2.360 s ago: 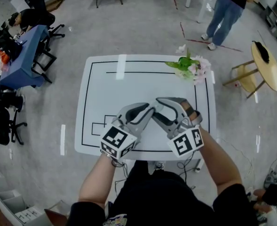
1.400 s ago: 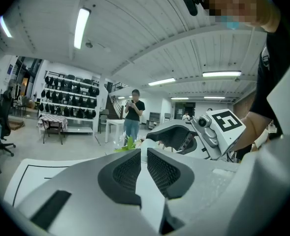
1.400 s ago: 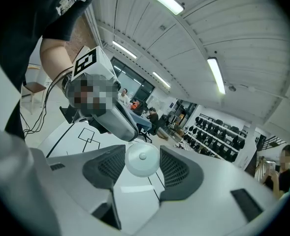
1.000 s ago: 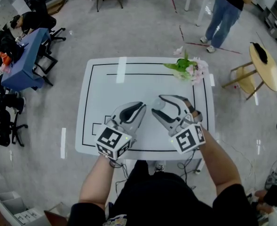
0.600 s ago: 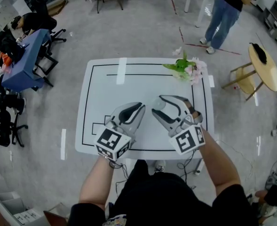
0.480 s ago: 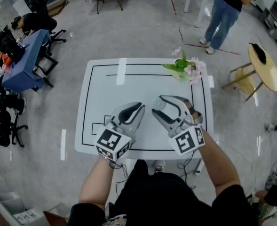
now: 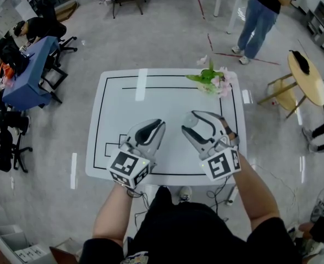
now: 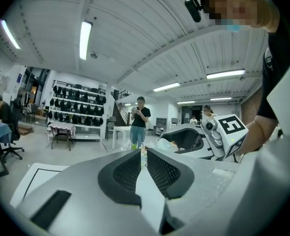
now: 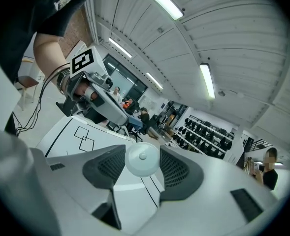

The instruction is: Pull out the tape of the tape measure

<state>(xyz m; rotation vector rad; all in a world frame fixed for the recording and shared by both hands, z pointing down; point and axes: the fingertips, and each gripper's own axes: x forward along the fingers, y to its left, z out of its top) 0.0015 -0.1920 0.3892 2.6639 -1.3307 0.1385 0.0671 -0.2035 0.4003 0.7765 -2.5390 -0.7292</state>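
Tape measure [image 9: 142, 163] check, L to R: left gripper [image 8: 144, 154], left of head-view center, pads nearly pressed together, nothing seen betw them. Right gripper [image 9: 142, 151] beside it pinches the small round white case. Looks light, hard, slick; I'd pull by the tape's end tab.

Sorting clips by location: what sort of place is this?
Probably a lab or workshop hall: white table marked with black lines, people at a blue desk, wall racks of black gear.

The left forearm [image 7: 113, 213] and right forearm [image 7: 259, 190] reach forward, bare, and are well apart. The left gripper [image 7: 160, 124] has its fingers [image 8: 127, 173] drawn together at the tips. The right gripper [image 7: 188, 121] has its fingers [image 9: 105, 167] wide, clamped on a round white case [image 9: 142, 161].
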